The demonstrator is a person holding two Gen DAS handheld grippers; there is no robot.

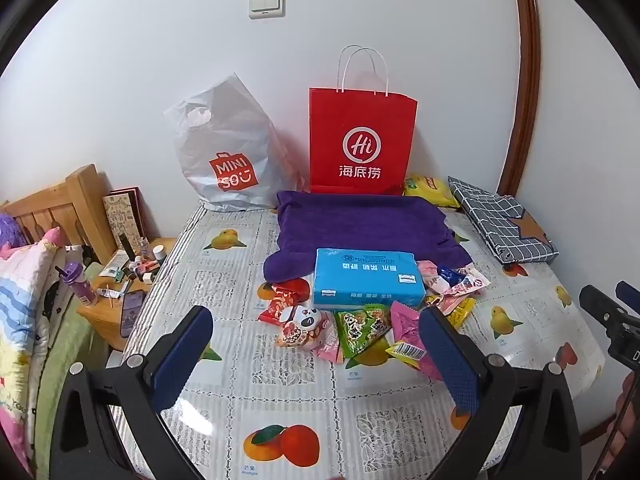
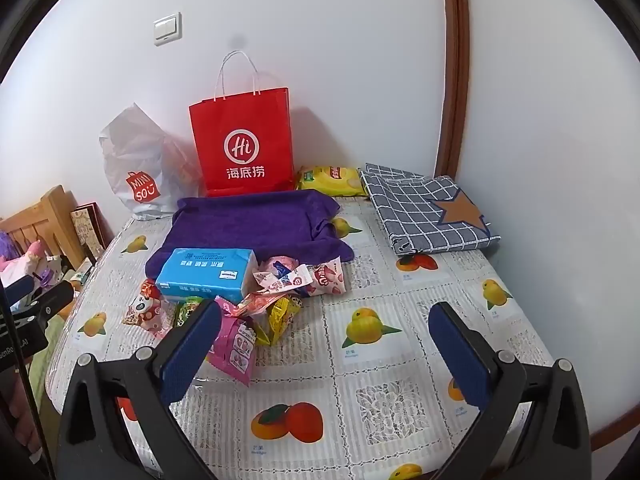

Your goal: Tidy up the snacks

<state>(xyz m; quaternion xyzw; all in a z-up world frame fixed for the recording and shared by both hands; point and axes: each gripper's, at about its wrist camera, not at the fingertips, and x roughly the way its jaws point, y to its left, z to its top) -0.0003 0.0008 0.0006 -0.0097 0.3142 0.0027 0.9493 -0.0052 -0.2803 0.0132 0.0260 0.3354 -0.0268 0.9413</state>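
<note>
Left wrist view: left gripper (image 1: 316, 354) hangs spread wide and empty above the fruit-print tablecloth (image 1: 280, 408), its pads (image 1: 182, 356) clear of everything.
Snacks: snack packets (image 1: 360, 330) lie heaped at mid-table, just in front of and beside the blue tissue pack (image 1: 368, 278); a panda packet (image 1: 306, 326) sits at the heap's left.
Backdrop: red paper bag (image 1: 362, 142) and white plastic bag (image 1: 230, 152) stand against the wall behind a purple towel (image 1: 360, 224).
Handling: the packets look light, crinkly and slippery, likely crushable; a crimped edge or corner seems the safest hold.
Right wrist view: right gripper (image 2: 324, 354) is likewise splayed, nothing between its fingers; a pink packet (image 2: 236, 346) lies just beyond the left pad.
Also seen: yellow chip bag (image 2: 332, 178) lies beside a checked cloth (image 2: 424, 208) at the back.
Unclear: several packets overlap, so their count and labels cannot be read; what the bags hold is hidden.
</note>
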